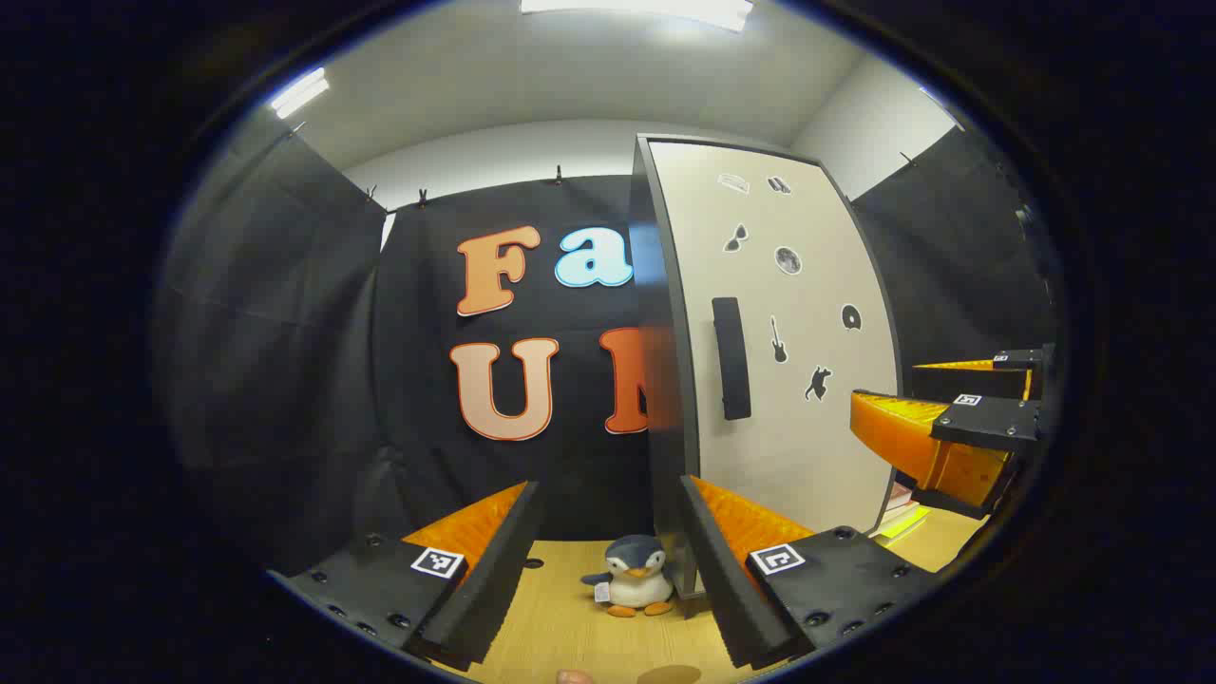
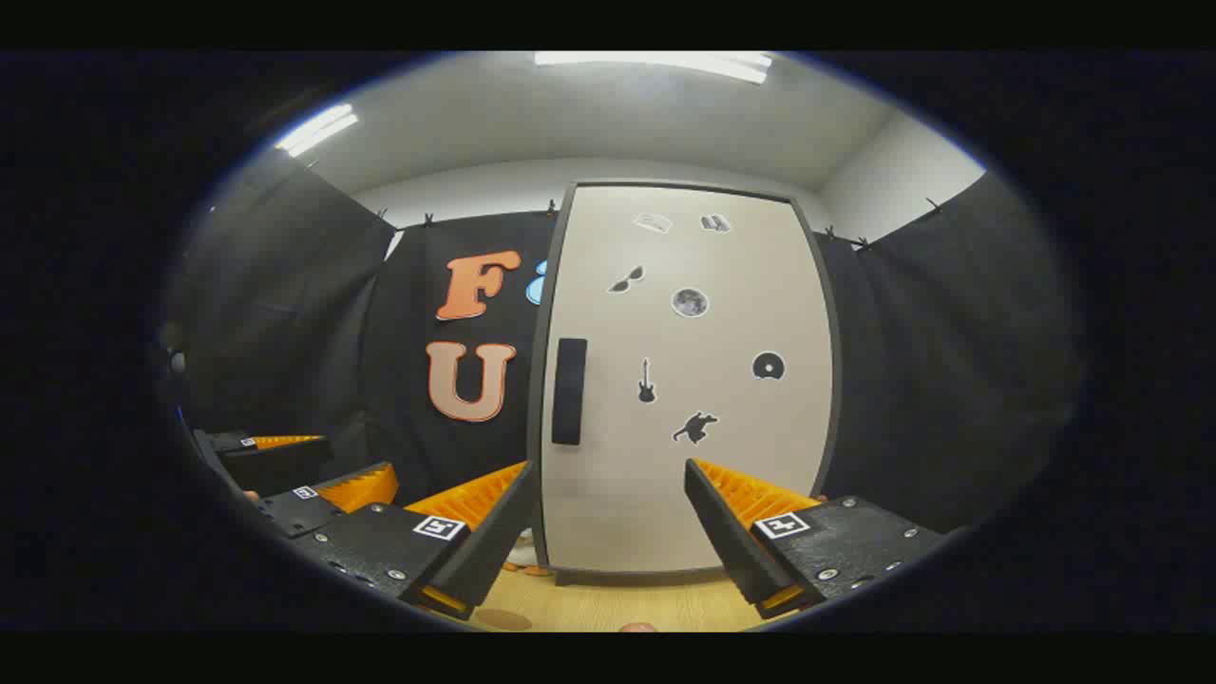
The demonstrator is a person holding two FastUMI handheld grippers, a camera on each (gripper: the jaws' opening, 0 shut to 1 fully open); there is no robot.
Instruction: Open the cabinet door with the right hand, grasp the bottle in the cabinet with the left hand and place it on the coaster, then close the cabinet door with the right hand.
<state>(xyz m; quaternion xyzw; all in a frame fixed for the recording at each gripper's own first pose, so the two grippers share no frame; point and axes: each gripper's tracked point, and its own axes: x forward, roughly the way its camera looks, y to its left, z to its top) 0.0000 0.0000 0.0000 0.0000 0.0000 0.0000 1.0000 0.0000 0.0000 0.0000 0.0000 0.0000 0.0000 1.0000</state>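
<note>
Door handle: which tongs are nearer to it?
Probably right. The right tongs face the shut cabinet door, its handle up-left of them. The left tongs sit further left, toward the toy penguin.

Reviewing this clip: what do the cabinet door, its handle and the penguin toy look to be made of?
Cabinet door: probably painted or laminated board, a matte off-white face inside a dark edge trim, with flat stickers on it. Handle: a dark matte bar, likely plastic, though coated metal cannot be ruled out. Penguin toy: plush fabric with a soft fuzzy outline, standing on the wood-look table.
</note>
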